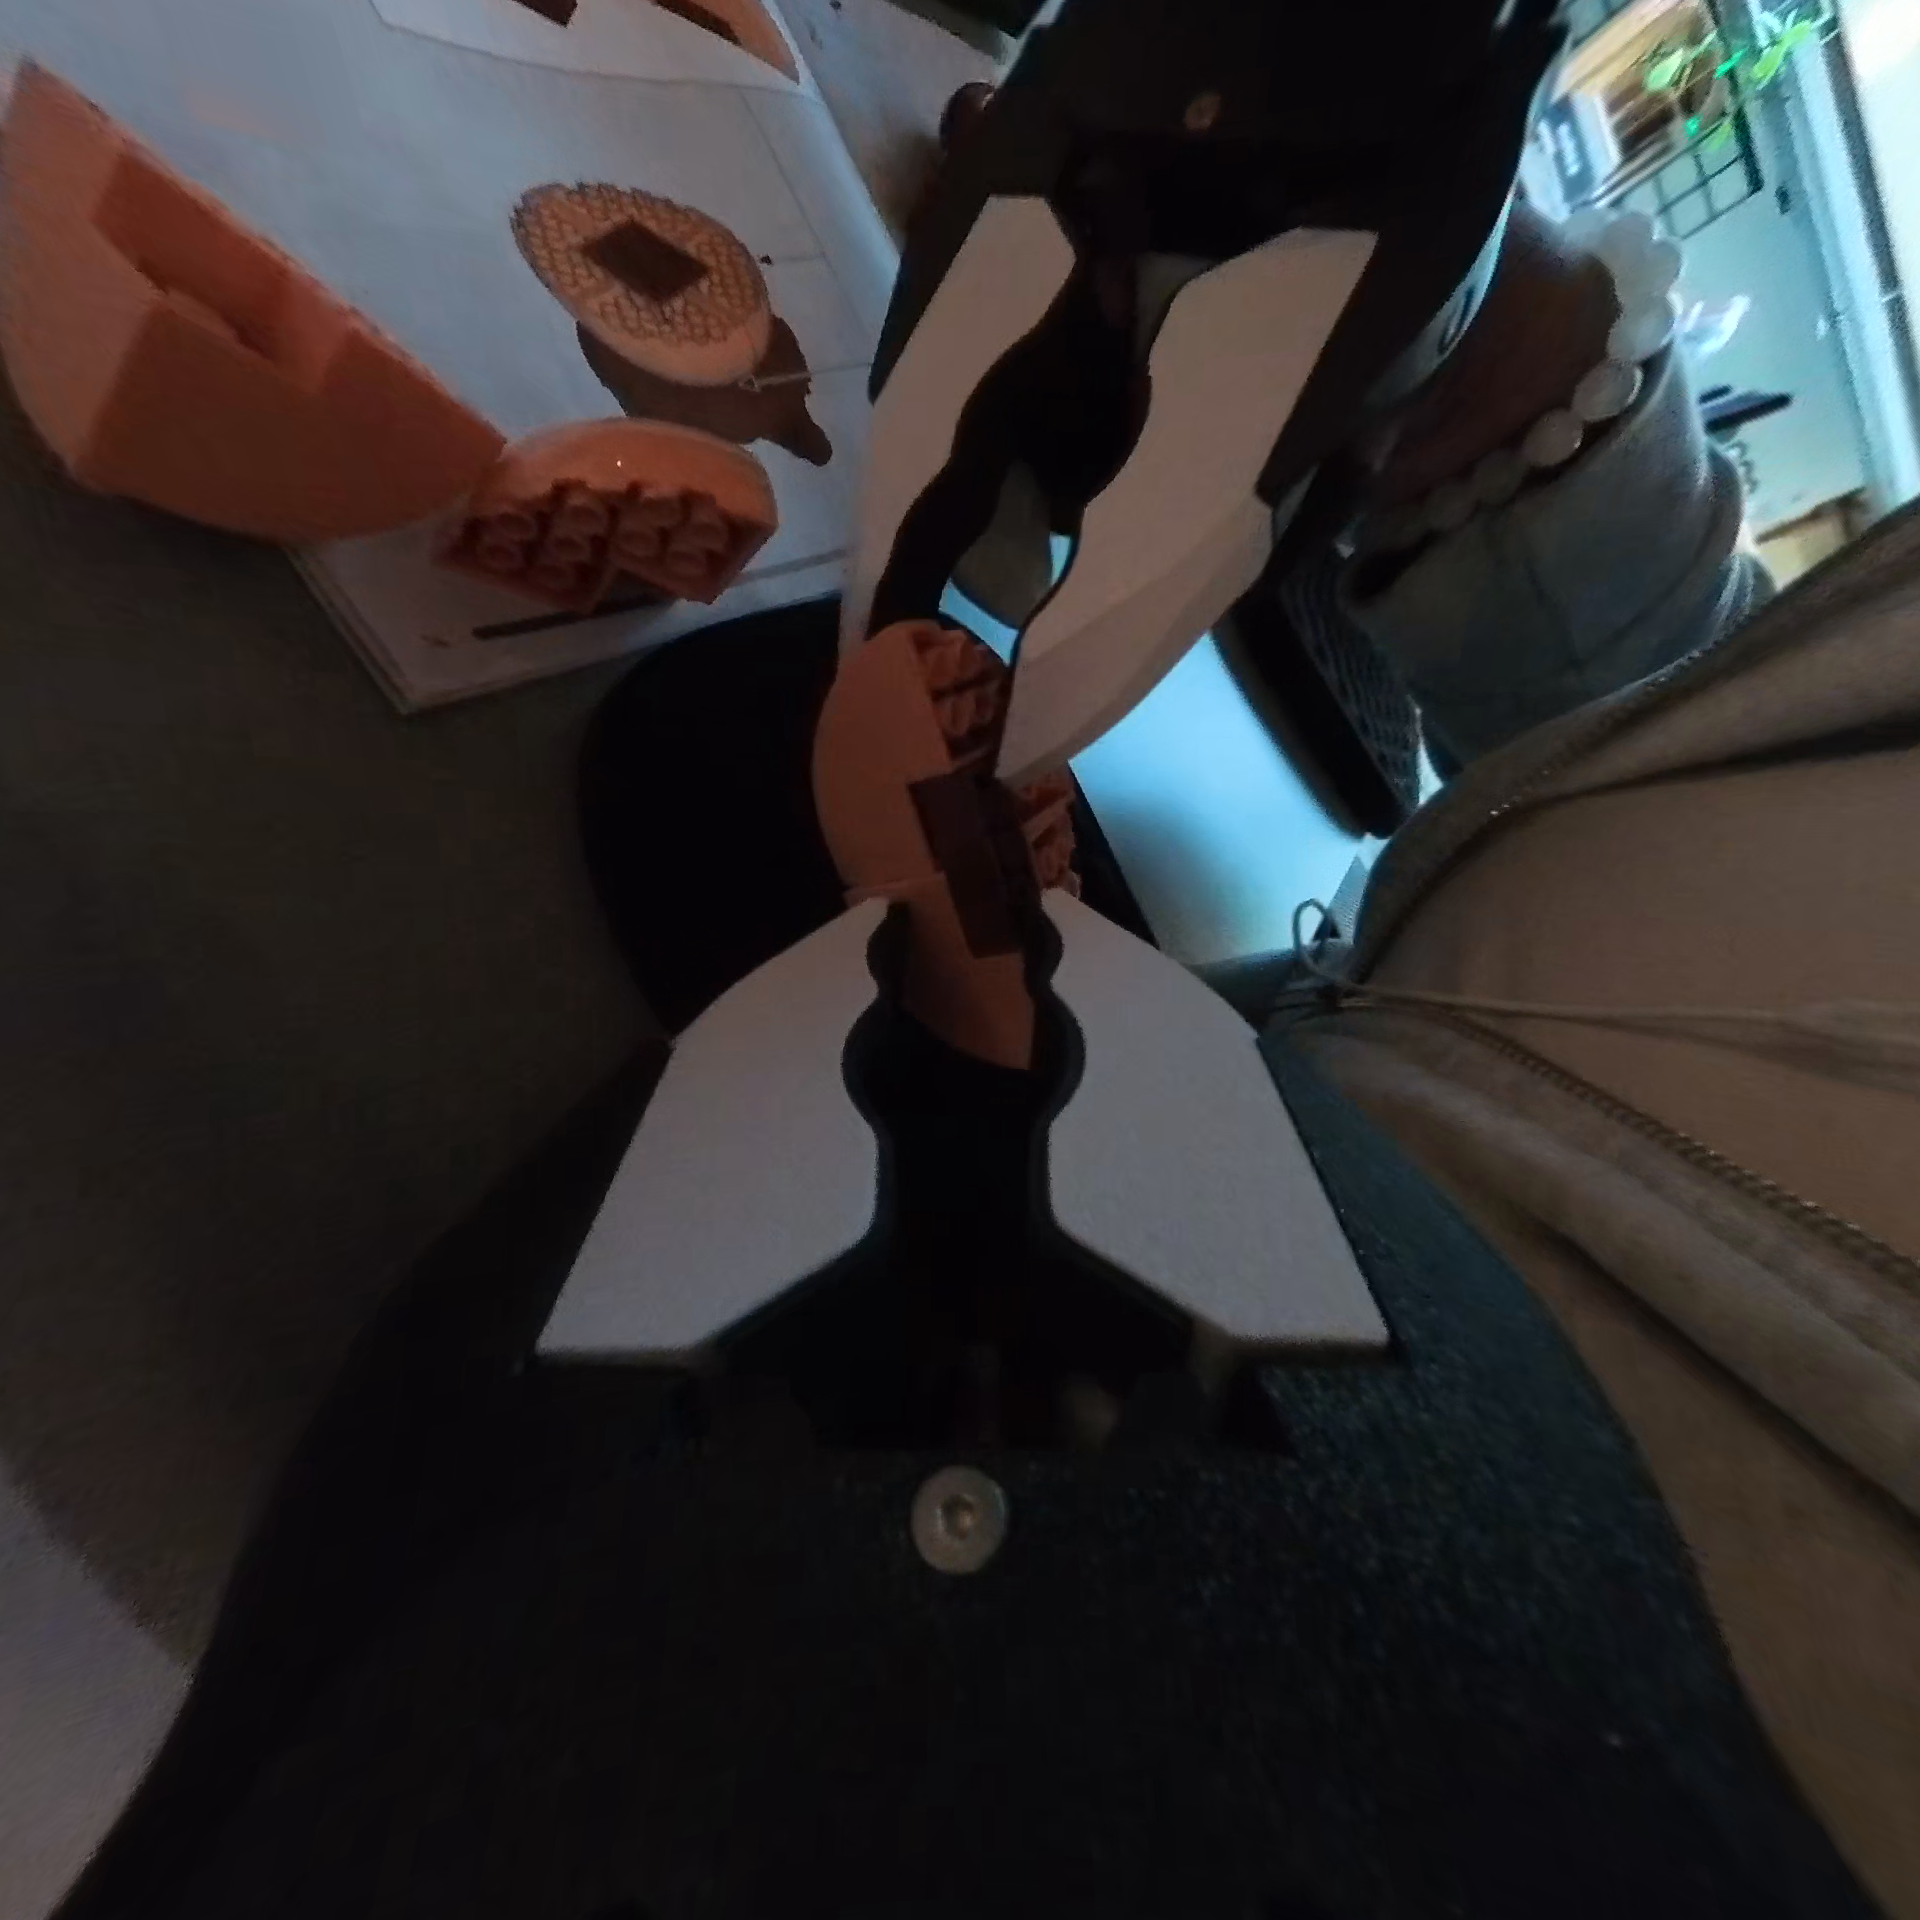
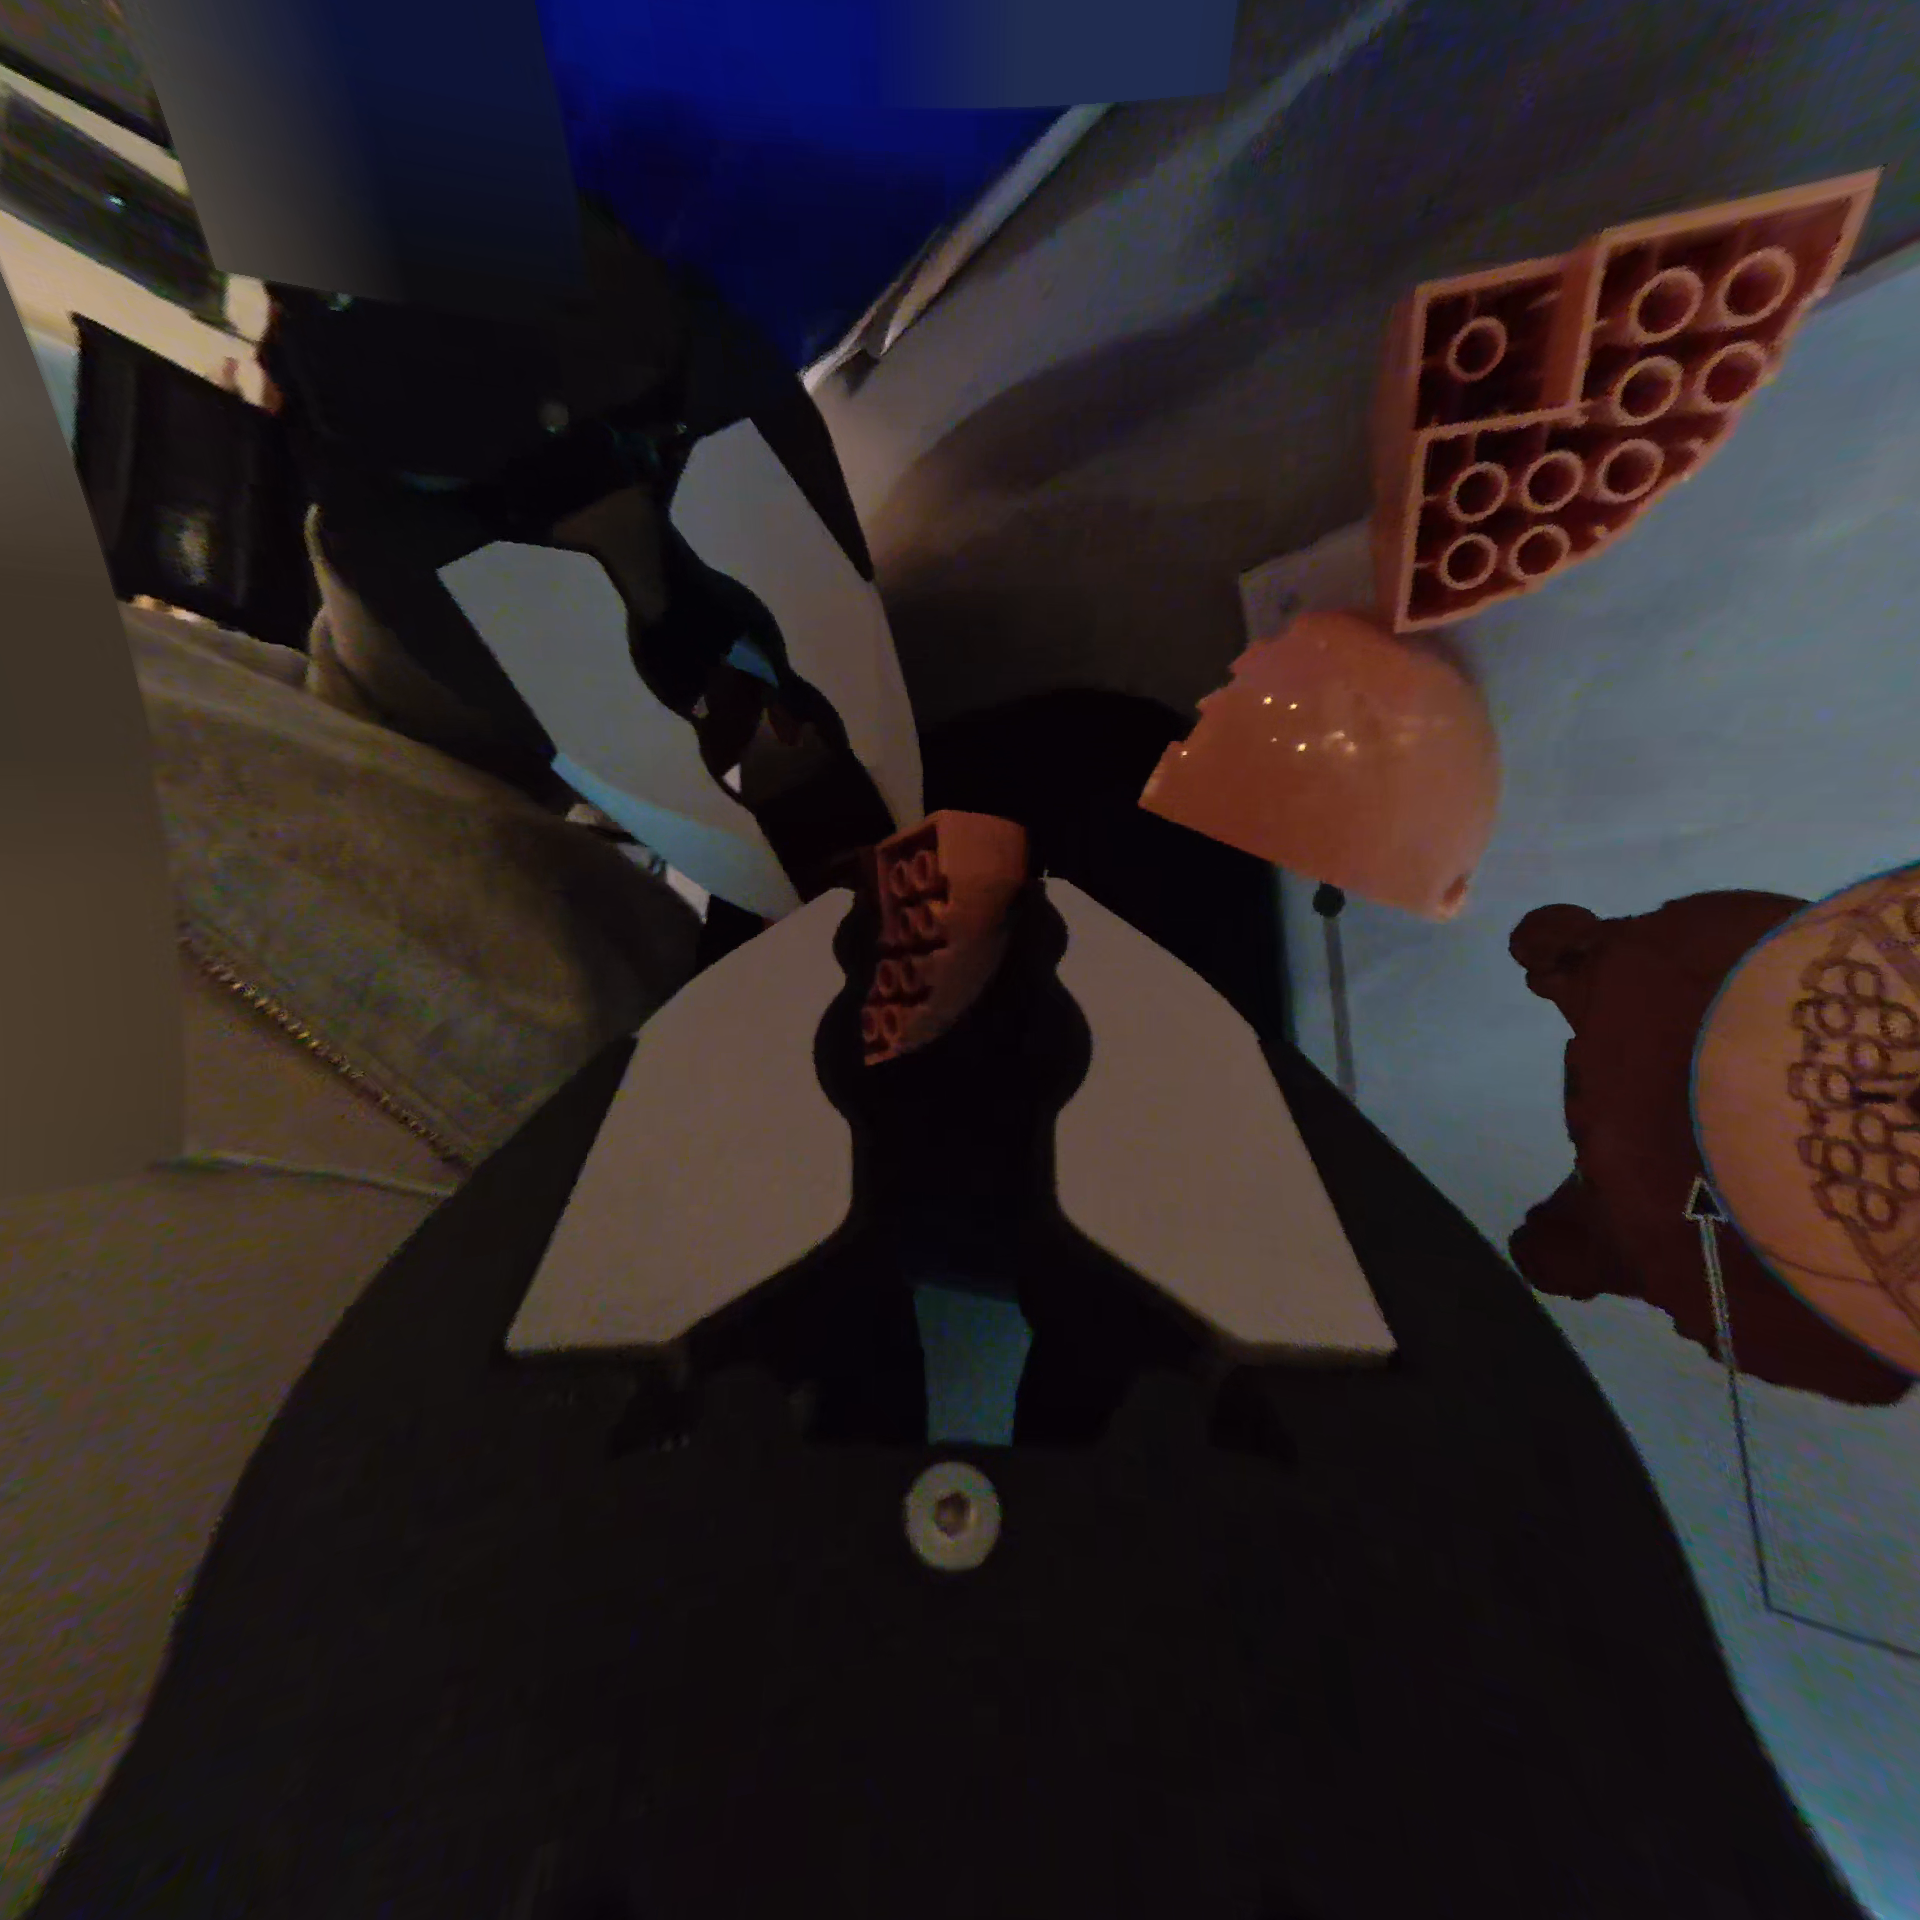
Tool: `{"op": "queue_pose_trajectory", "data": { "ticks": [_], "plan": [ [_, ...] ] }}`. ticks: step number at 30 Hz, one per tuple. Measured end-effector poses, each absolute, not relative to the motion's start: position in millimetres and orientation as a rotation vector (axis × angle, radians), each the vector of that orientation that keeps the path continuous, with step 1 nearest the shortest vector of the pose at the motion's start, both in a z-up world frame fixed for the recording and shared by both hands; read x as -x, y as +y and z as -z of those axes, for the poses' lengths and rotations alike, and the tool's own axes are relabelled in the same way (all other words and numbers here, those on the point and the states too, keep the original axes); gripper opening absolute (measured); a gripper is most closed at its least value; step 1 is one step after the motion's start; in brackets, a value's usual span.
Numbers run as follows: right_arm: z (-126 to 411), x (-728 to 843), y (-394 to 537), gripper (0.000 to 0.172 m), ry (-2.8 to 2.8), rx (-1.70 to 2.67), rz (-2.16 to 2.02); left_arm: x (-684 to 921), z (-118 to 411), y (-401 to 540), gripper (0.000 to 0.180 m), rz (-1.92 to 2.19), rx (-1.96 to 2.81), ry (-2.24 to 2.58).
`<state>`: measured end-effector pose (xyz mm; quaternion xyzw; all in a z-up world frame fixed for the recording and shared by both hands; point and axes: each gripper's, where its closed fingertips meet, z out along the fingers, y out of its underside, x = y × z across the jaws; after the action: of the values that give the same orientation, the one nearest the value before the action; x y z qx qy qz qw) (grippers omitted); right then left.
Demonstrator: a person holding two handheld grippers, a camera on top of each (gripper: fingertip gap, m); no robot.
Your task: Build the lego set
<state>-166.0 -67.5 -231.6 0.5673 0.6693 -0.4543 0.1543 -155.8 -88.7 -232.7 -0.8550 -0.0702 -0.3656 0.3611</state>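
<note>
At the centre of both wrist views, the left hand-held gripper [image 1: 961, 914] and the right hand-held gripper [image 2: 951, 914] each clamp narrowly on a peach curved brick piece [image 1: 883, 769], with a dark brown plate [image 1: 971, 862] where the two meet. As both seem to grip by curved faces, uneven pressure could twist a piece loose. It would likely fall near the open instruction booklet [image 1: 416, 208] and loose peach bricks [image 2: 1340, 769] lying upper right in the right wrist view.
</note>
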Motion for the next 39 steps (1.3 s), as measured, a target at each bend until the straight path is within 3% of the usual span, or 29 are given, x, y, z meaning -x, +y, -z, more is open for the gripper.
{"op": "queue_pose_trajectory", "data": {
  "ticks": [9, 32, 39],
  "plan": [
    [234.0, 162.2, -73.1, 0.029, 1.723, -1.607, 1.375, 153.9, 235.4, -89.9, 0.025, 1.052, 2.116, -0.233],
    [238.9, 160.9, -72.6, 0.028, 1.657, -1.791, 1.264, 156.1, 237.9, -87.2, 0.023, 0.851, 2.060, -0.265],
    [238.4, 164.2, -71.7, 0.030, 1.883, -1.803, 1.094, 157.7, 237.1, -86.7, 0.022, 0.924, 2.062, -0.299]
  ]
}}
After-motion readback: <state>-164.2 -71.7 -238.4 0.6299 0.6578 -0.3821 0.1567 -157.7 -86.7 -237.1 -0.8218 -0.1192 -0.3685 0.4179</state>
